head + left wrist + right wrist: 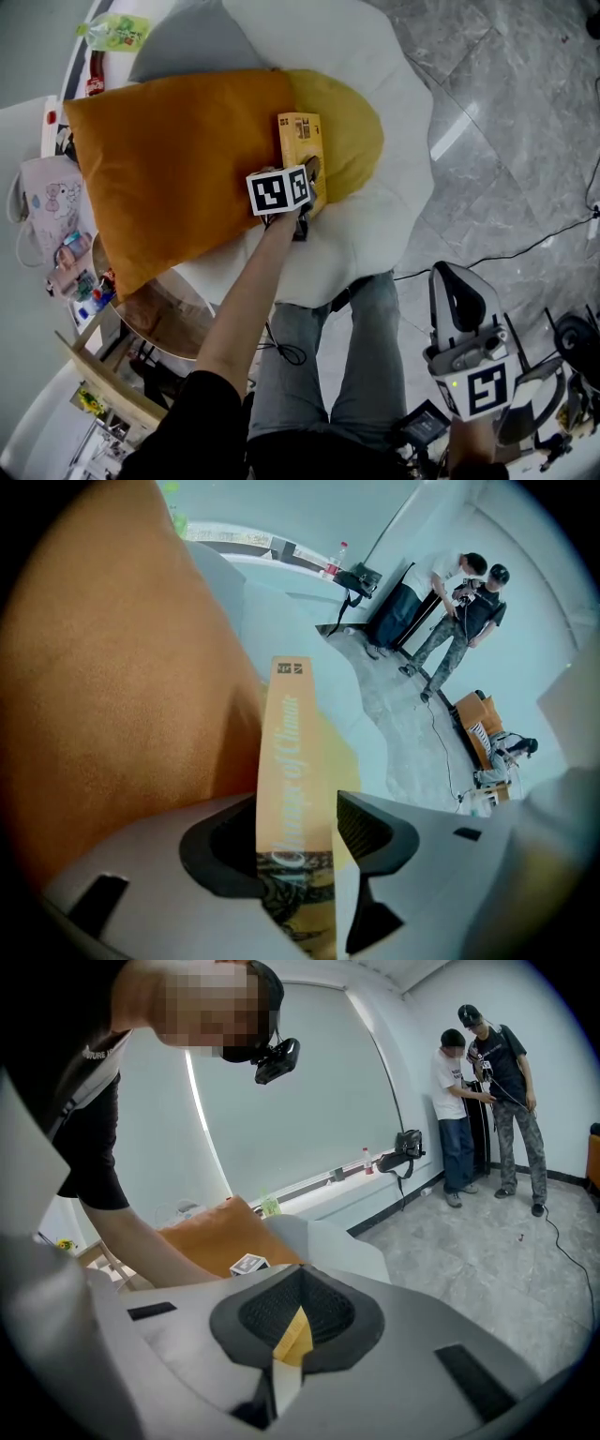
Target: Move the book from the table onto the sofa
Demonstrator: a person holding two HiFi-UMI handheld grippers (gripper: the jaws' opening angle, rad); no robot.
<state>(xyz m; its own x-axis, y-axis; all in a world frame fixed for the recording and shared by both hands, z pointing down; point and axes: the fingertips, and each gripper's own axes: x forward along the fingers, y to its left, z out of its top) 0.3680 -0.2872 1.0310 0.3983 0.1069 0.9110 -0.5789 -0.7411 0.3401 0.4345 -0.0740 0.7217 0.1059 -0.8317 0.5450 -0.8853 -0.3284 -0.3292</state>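
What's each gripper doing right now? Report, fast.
Left gripper: jaws closed on the book.
Right gripper: jaws closed, gripping nothing that can be made out.

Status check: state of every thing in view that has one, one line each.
book, closed, clamped edge-up in the left tool, over the cushion; contact with the cushion unclear.
left tool, shut on the book.
right tool, jaws together, held low and away from the sofa.
cushion, lying flat on the sofa.
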